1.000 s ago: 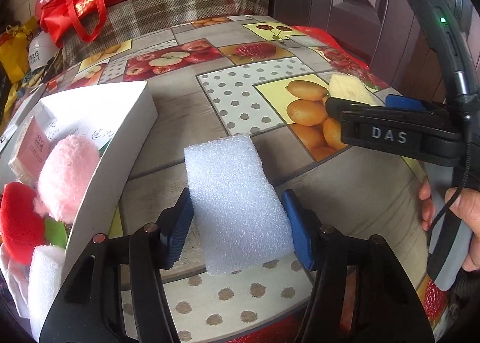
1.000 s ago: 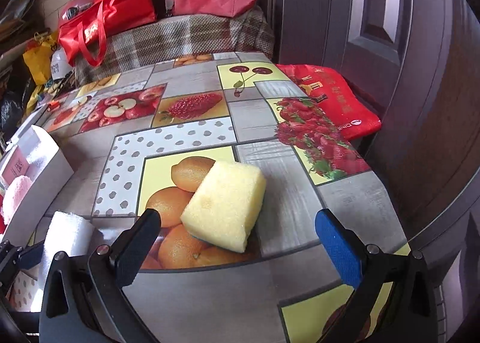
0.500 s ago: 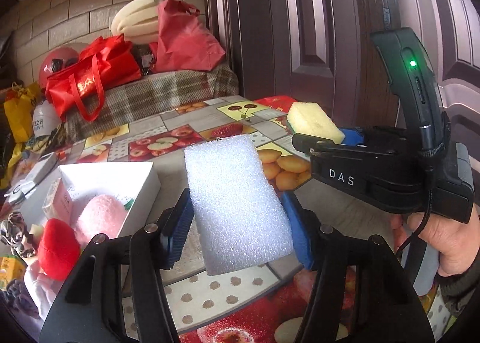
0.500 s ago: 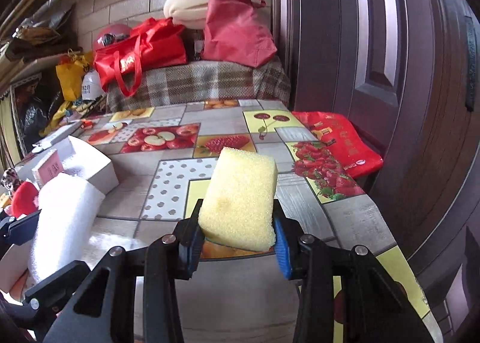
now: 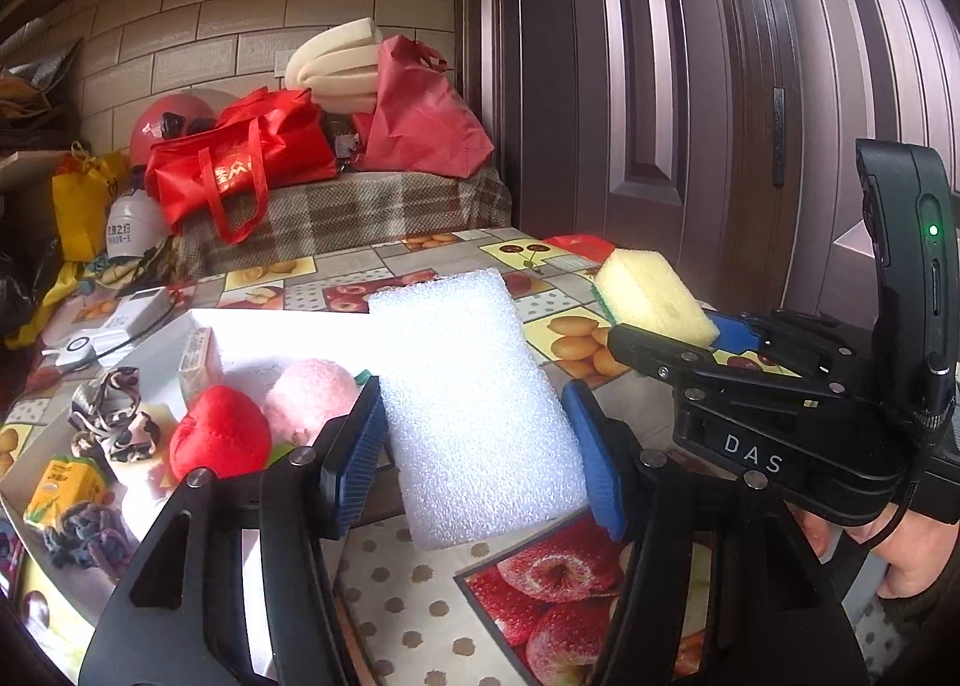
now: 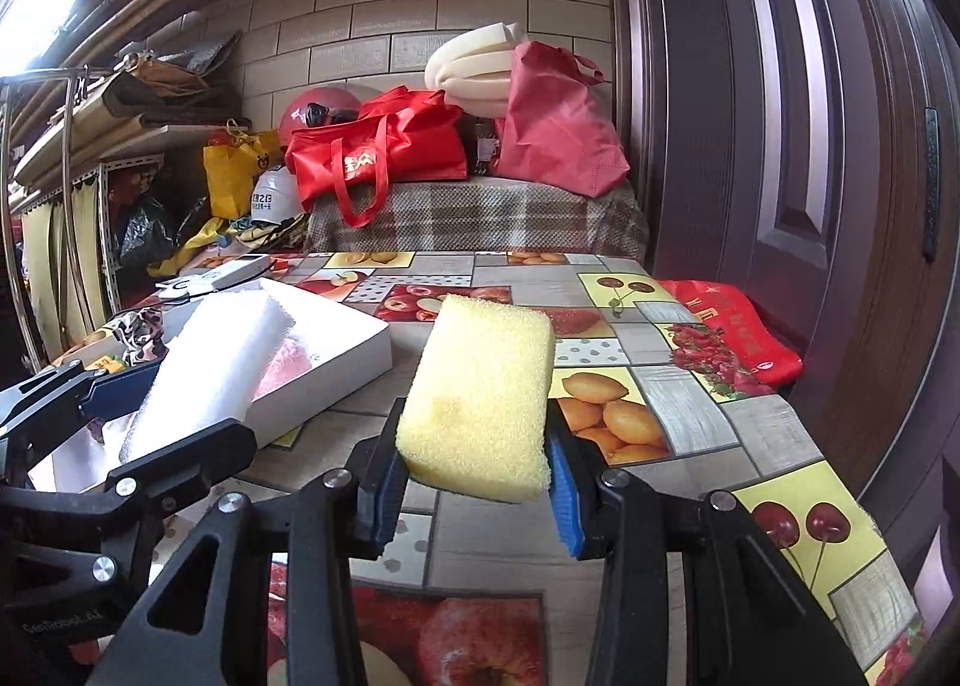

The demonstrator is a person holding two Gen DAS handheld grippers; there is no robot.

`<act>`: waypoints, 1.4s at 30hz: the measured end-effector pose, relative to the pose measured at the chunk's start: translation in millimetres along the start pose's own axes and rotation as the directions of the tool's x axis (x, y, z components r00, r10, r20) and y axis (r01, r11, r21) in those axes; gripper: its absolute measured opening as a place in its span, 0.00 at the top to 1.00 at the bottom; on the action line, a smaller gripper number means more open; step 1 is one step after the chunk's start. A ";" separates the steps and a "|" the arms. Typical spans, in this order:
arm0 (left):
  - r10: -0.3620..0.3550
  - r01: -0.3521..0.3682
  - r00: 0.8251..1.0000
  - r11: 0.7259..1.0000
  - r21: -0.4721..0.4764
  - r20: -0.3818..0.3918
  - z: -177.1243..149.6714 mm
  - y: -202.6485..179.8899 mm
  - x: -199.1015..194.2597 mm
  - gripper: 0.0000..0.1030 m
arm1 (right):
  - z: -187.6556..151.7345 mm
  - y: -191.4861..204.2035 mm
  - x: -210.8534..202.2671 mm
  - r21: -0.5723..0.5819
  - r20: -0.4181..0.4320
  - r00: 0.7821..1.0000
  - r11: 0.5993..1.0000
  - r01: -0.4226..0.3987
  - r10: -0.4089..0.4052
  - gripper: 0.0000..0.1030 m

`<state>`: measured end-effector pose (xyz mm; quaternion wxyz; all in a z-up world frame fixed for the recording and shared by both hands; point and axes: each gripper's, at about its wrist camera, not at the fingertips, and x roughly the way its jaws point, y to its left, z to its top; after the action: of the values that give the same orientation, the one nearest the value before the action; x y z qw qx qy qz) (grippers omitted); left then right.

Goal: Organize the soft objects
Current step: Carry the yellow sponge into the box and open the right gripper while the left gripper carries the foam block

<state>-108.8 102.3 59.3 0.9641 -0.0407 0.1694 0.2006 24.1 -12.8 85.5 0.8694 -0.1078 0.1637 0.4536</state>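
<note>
The left tool (image 5: 474, 446) pinches a bubbly white foam slab (image 5: 474, 404); the right tool (image 6: 474, 482) clamps a porous yellow sponge block (image 6: 480, 392).

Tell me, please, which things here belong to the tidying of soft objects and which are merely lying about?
Part of the job:
white foam block in the left tongs
yellow sponge in the right tongs
white box
pink plush ball
red plush toy

Just lying about:
red tote bag
red helmet
juice carton

Red tote bag (image 6: 384, 146) on plaid-covered bench (image 6: 480, 218), brown door (image 6: 780, 116).
</note>
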 end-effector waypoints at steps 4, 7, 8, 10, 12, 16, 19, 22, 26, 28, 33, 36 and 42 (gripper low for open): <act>0.042 -0.041 0.999 0.999 -0.019 0.017 -6.2 20.2 -14.7 0.43 | 0.1 18.5 1.6 0.003 0.001 1.000 1.000 -0.028 0.028 0.60; 0.073 -0.072 0.997 0.997 -0.035 0.022 -10.5 37.9 -24.0 0.43 | 0.0 38.0 1.7 -0.032 0.007 0.999 0.998 -0.052 0.052 0.60; 0.085 -0.084 0.996 0.996 -0.038 0.022 -11.9 44.4 -26.6 0.43 | 0.2 44.3 2.0 -0.047 0.009 0.998 0.997 -0.060 0.060 0.60; 0.114 -0.113 0.993 0.992 -0.048 0.020 -13.8 57.4 -30.5 0.43 | -0.5 55.3 1.8 -0.078 0.008 0.997 0.995 -0.070 0.071 0.60; 0.142 -0.141 0.990 0.988 -0.064 0.016 -15.8 71.5 -34.0 0.43 | -1.8 61.6 1.0 -0.084 0.006 0.996 0.992 -0.091 0.092 0.60; 0.191 -0.190 0.981 0.976 -0.107 0.004 -20.8 100.0 -40.8 0.43 | -3.4 77.6 2.5 -0.116 0.005 0.994 0.987 -0.111 0.113 0.60; 0.225 -0.223 0.974 0.967 -0.122 0.002 -23.6 116.1 -45.9 0.43 | -3.3 87.3 4.6 -0.132 0.003 0.992 0.983 -0.125 0.127 0.60; 0.247 -0.245 0.969 0.960 -0.133 -0.001 -25.1 127.6 -47.5 0.43 | -3.3 94.8 6.0 -0.142 0.001 0.990 0.980 -0.136 0.138 0.60; 0.260 -0.259 0.965 0.953 -0.156 -0.015 -26.3 140.1 -46.8 0.43 | -3.2 101.3 7.5 -0.150 -0.002 0.989 0.977 -0.148 0.150 0.60; 0.264 -0.264 0.964 0.950 -0.168 -0.024 -26.3 145.0 -45.4 0.43 | -3.3 105.2 8.6 -0.153 -0.005 0.988 0.976 -0.154 0.155 0.60; 0.279 -0.280 0.960 0.945 -0.172 -0.026 -26.3 150.0 -43.1 0.43 | -1.3 115.8 13.5 -0.163 -0.011 0.985 0.971 -0.174 0.175 0.60; 0.292 -0.292 0.956 0.942 -0.168 -0.028 -25.5 153.5 -40.6 0.43 | 0.3 122.0 17.7 -0.165 -0.017 0.983 0.969 -0.184 0.184 0.60; 0.321 -0.323 0.946 0.925 -0.199 -0.045 -23.2 170.1 -32.7 0.43 | 5.9 127.8 33.1 -0.143 -0.036 0.982 0.972 -0.189 0.185 0.60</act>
<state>-212.3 242.5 47.0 0.9078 -0.1119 0.1579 0.3720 -62.3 86.4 73.3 0.8107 -0.1603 0.1494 0.5429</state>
